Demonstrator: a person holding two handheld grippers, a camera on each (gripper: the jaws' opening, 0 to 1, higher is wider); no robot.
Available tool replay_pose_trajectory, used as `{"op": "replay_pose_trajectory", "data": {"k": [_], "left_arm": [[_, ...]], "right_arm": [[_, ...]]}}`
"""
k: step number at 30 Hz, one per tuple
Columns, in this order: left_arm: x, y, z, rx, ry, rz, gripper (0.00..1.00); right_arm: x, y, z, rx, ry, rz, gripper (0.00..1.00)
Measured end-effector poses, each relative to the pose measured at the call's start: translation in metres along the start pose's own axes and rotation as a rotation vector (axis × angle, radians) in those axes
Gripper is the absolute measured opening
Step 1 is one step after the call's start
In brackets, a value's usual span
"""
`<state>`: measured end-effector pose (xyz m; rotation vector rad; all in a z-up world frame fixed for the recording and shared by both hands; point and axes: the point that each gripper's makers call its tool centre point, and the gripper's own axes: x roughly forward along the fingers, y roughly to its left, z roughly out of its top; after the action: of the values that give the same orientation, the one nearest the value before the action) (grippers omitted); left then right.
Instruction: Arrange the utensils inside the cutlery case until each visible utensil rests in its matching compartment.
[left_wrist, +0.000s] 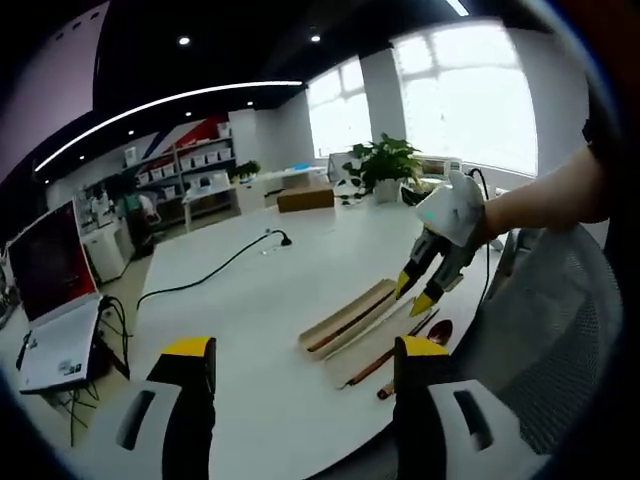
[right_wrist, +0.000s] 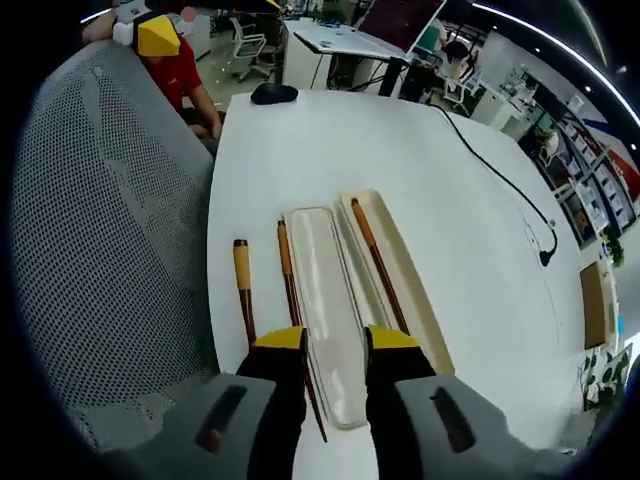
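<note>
The pale cutlery case (right_wrist: 415, 290) lies open on the white table (right_wrist: 330, 150) with one brown chopstick (right_wrist: 378, 262) inside it. Its flat lid (right_wrist: 325, 290) rests alongside, running down between my right gripper's open jaws (right_wrist: 336, 340), which hover over its near end. A second chopstick (right_wrist: 288, 275) and a wooden-handled spoon (right_wrist: 243, 290) lie on the table left of the lid. In the left gripper view, my left gripper (left_wrist: 305, 350) stands wide open, short of the case (left_wrist: 345, 318). There the hand-held right gripper (left_wrist: 413, 294) hangs over the lid, with the spoon (left_wrist: 432, 330) beside it.
A grey mesh chair (right_wrist: 110, 220) stands against the table edge next to the spoon. A black mouse (right_wrist: 273, 93) and a black cable (right_wrist: 500, 175) lie farther out on the table. A laptop (left_wrist: 50, 300) sits to the left and a potted plant (left_wrist: 385, 165) at the far end.
</note>
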<state>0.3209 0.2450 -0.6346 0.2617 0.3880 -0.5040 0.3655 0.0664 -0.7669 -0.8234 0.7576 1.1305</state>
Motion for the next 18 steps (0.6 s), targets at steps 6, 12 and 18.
{"op": "replay_pose_trajectory", "data": {"k": [6, 12, 18], "left_arm": [[0.000, -0.005, -0.003, 0.029, 0.015, -0.010, 0.74], [-0.002, -0.002, -0.001, 0.031, 0.012, 0.013, 0.73], [0.001, -0.010, 0.001, 0.066, 0.023, 0.000, 0.74]], "right_arm": [[0.008, 0.010, -0.011, 0.007, -0.007, 0.058, 0.21], [0.011, 0.012, -0.006, 0.001, -0.026, 0.069, 0.20], [0.018, 0.015, -0.018, 0.018, -0.027, 0.083, 0.20]]}}
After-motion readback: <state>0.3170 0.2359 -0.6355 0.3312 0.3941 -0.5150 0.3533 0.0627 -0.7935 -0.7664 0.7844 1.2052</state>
